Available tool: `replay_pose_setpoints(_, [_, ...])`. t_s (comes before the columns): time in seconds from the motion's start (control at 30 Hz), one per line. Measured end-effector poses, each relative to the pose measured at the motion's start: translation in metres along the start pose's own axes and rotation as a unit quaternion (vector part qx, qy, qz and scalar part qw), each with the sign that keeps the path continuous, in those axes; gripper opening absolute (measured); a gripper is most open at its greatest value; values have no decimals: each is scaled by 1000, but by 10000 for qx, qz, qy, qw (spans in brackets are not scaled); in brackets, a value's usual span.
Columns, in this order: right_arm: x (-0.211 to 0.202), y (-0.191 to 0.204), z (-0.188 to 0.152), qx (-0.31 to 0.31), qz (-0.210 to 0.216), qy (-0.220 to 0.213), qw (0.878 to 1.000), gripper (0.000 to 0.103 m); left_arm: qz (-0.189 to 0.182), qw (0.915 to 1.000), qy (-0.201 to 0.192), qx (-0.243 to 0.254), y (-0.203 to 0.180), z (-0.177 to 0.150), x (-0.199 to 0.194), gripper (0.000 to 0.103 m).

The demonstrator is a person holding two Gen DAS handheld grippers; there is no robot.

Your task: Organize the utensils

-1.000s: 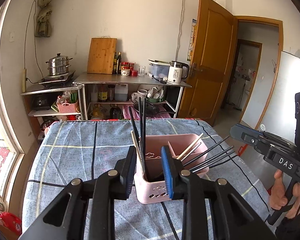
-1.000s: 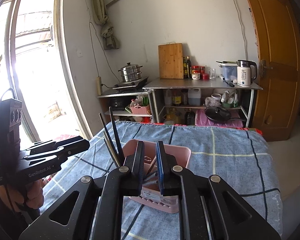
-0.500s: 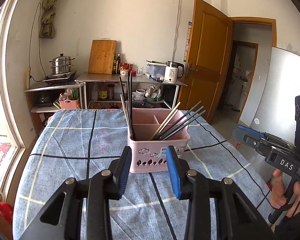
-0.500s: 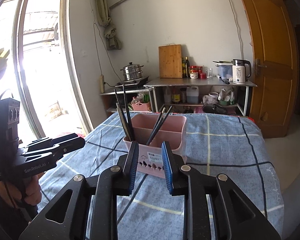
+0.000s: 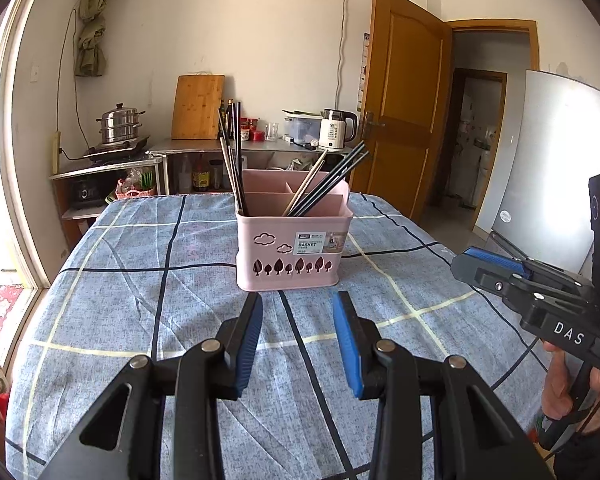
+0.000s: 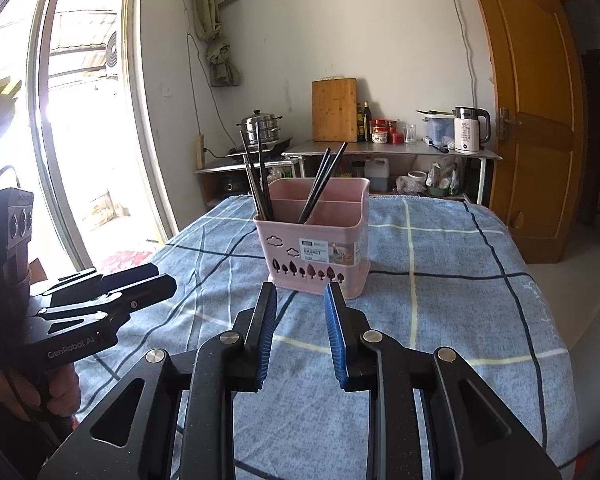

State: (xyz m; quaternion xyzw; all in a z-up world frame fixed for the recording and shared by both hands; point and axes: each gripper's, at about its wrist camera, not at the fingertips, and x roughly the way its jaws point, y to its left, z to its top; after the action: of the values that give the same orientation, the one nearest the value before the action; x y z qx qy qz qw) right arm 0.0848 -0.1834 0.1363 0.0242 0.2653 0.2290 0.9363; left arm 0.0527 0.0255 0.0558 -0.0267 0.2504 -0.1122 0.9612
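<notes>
Left wrist view: chopsticks [image 5: 324,184] stand sorted in the basket [image 5: 294,248] at twelve o'clock; left gripper [image 5: 298,340] and right gripper [image 6: 300,330] released, empty. Sorting looks finished; next, withdraw.

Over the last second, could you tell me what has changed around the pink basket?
Both grippers drew back from the pink basket: the left gripper and right gripper, which were down at its rim a second ago, now sit apart from it, open and empty. The basket, with the chopsticks leaning in its compartments, stayed put on the tablecloth.
</notes>
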Motion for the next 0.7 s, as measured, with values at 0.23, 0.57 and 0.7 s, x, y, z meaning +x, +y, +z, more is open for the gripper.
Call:
replay_pose_setpoints(0.23, [-7, 5, -15, -10, -81, 25, 10000, 26, 82, 9999, -30, -107, 0, -20, -10, 38])
replay_pose_setpoints(0.57, [-13, 11, -29, -70, -176, 44, 9998, 26, 261, 9996, -69, -117, 1, -32, -14, 38])
replay_pose_setpoints(0.7, [-12, 11, -30, -90, -177, 57, 9998, 26, 246, 9997, -39, -75, -2, -35, -12, 38])
